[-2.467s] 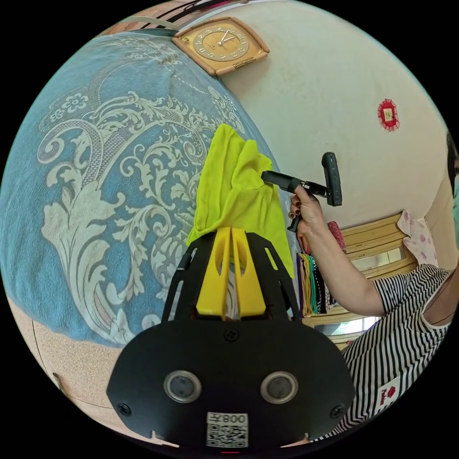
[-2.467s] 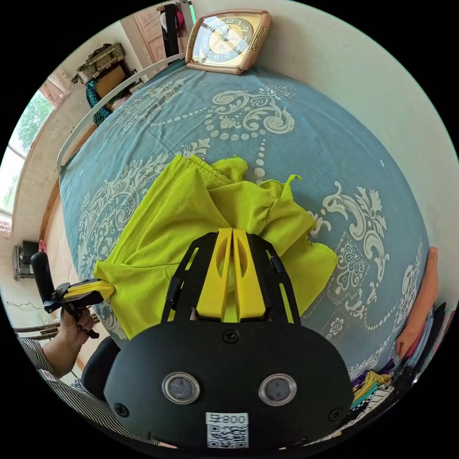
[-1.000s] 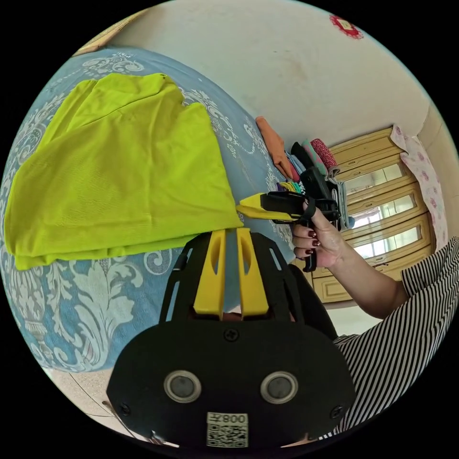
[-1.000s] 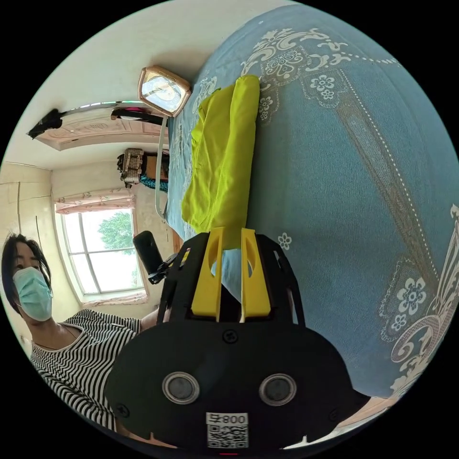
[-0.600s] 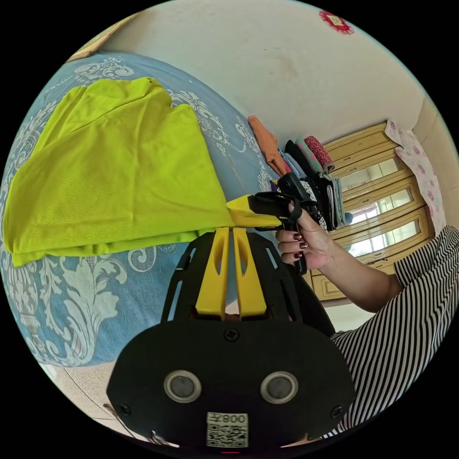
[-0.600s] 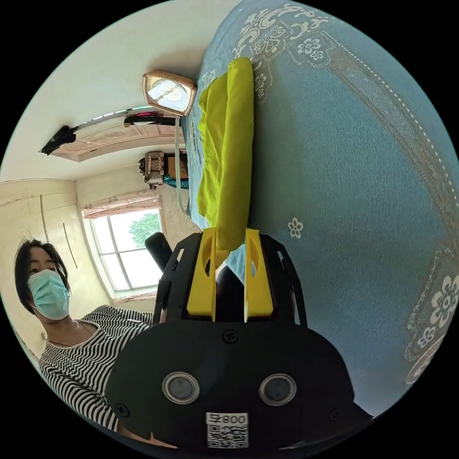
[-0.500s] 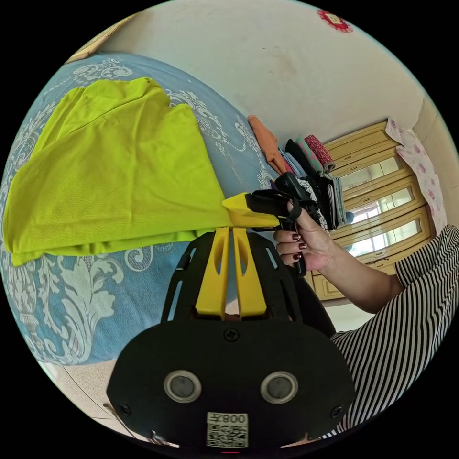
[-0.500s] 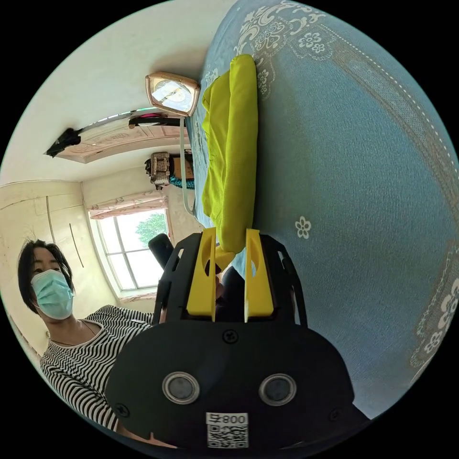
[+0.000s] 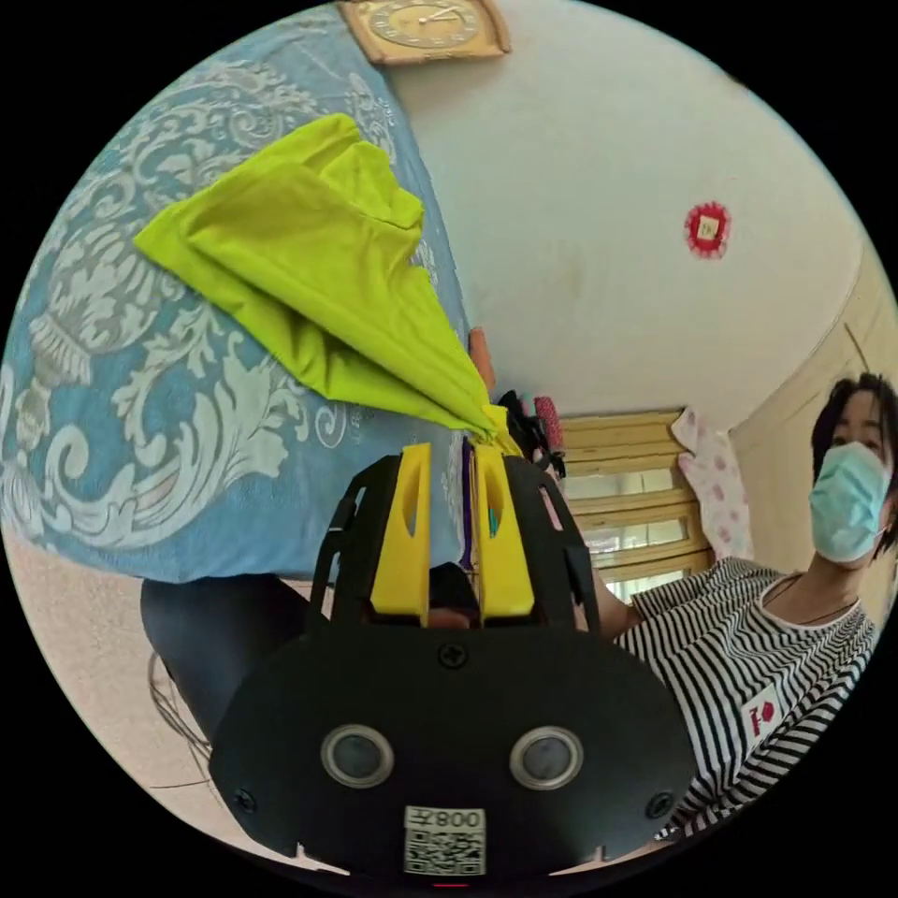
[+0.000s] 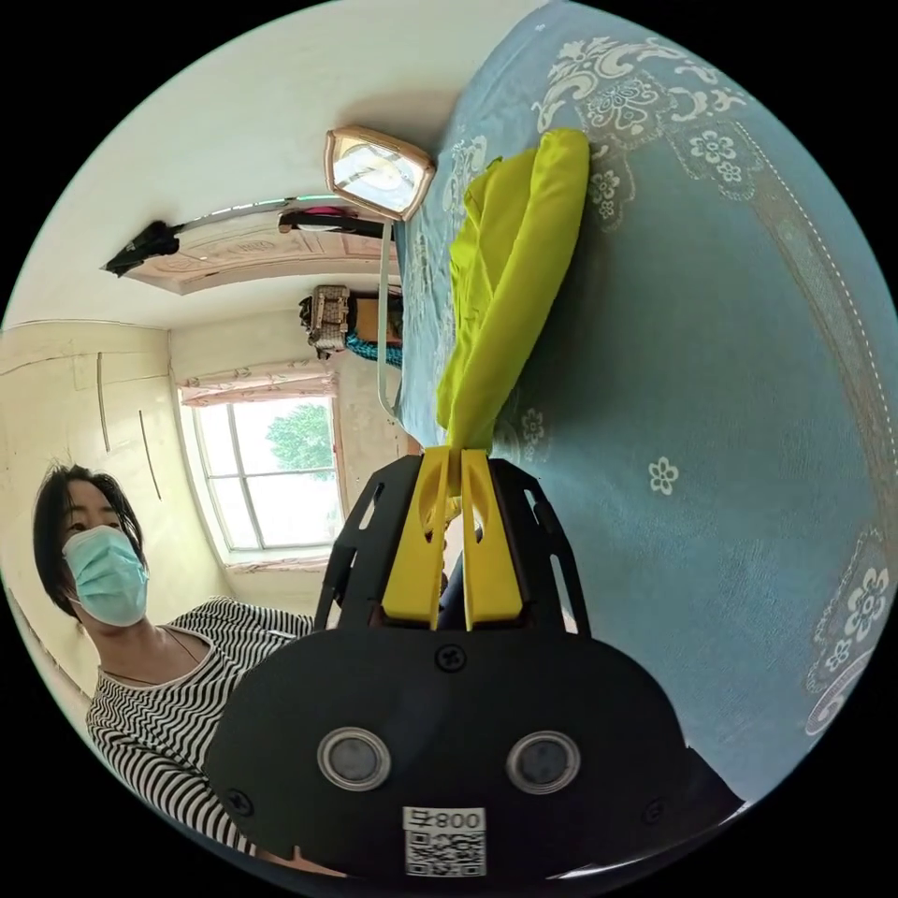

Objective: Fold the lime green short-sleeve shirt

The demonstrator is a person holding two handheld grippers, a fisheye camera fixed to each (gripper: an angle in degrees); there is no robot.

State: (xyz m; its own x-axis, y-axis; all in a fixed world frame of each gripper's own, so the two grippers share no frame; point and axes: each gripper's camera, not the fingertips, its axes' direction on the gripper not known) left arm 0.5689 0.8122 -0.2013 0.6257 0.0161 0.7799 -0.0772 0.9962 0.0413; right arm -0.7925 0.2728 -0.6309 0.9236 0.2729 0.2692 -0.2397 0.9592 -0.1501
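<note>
The lime green shirt [image 9: 309, 253] lies partly folded on the blue patterned bed cover [image 9: 140, 421], with one corner drawn up off the bed into a taut point. My right gripper [image 10: 455, 456] is shut on that corner, and the shirt [image 10: 510, 271] stretches away from its jaws across the bed cover [image 10: 730, 327]. In the left gripper view the right gripper [image 9: 500, 437] shows just past my left jaws, holding the point of cloth. My left gripper [image 9: 452, 451] is open beside it, with nothing between its jaws.
A square clock [image 9: 426, 23] leans against the wall at the head of the bed. The person in a striped top [image 9: 748, 655] stands at the bed's edge. A wooden cabinet [image 9: 636, 505] is behind, and a window [image 10: 271, 477] on the other side.
My right gripper has shut on the shirt corner and my left gripper has opened and let go. The corner has lifted, pulling the shirt into a point.
</note>
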